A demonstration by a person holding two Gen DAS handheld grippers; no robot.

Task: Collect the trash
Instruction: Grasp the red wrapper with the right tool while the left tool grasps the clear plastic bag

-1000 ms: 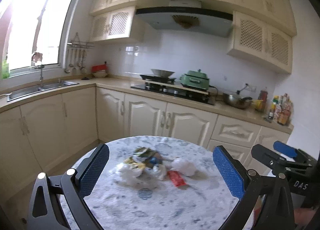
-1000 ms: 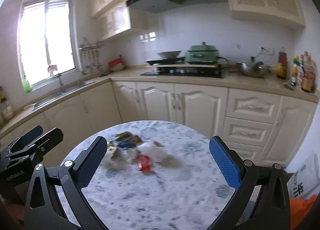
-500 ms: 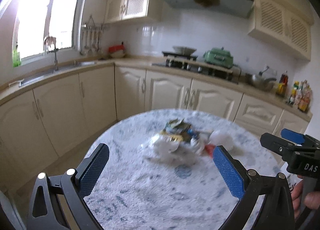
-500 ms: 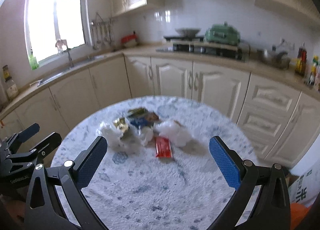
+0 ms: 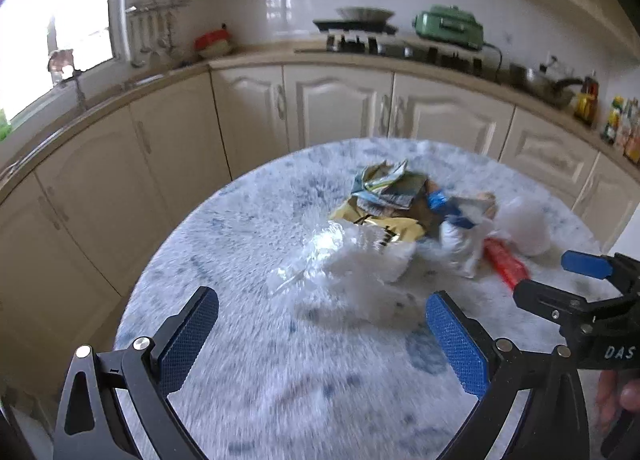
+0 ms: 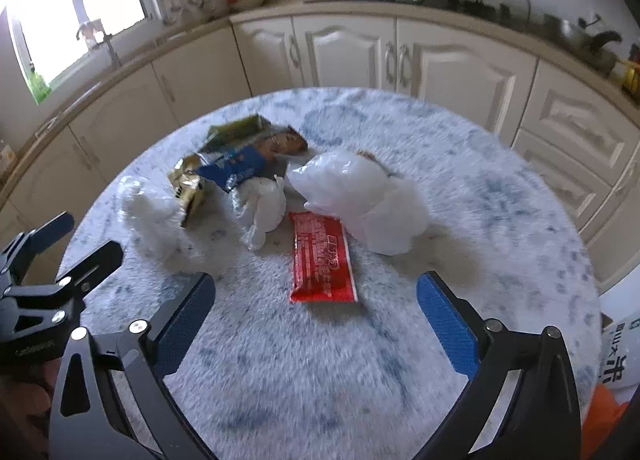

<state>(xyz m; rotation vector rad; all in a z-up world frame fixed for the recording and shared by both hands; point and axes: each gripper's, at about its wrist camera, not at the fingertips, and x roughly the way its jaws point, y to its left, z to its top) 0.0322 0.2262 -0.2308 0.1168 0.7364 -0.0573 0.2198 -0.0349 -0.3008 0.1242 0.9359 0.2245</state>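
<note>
While both grippers hang spread and empty, the left gripper (image 5: pixel 322 334) faces crumpled plastic (image 5: pixel 360 260) at twelve o'clock. Bare round table (image 6: pixel 500 199) surrounds the red packet (image 6: pixel 322 256) ahead of the right gripper (image 6: pixel 316 316), with its rim at three o'clock.

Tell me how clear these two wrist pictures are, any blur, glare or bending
Left wrist view: motion blur smears the table and the crumpled white plastic; the window is blown out white. Right wrist view: sharper, the red packet shows print, though the table edge is soft. Both: fisheye bends the counter into a curve; corners go dark.
</note>
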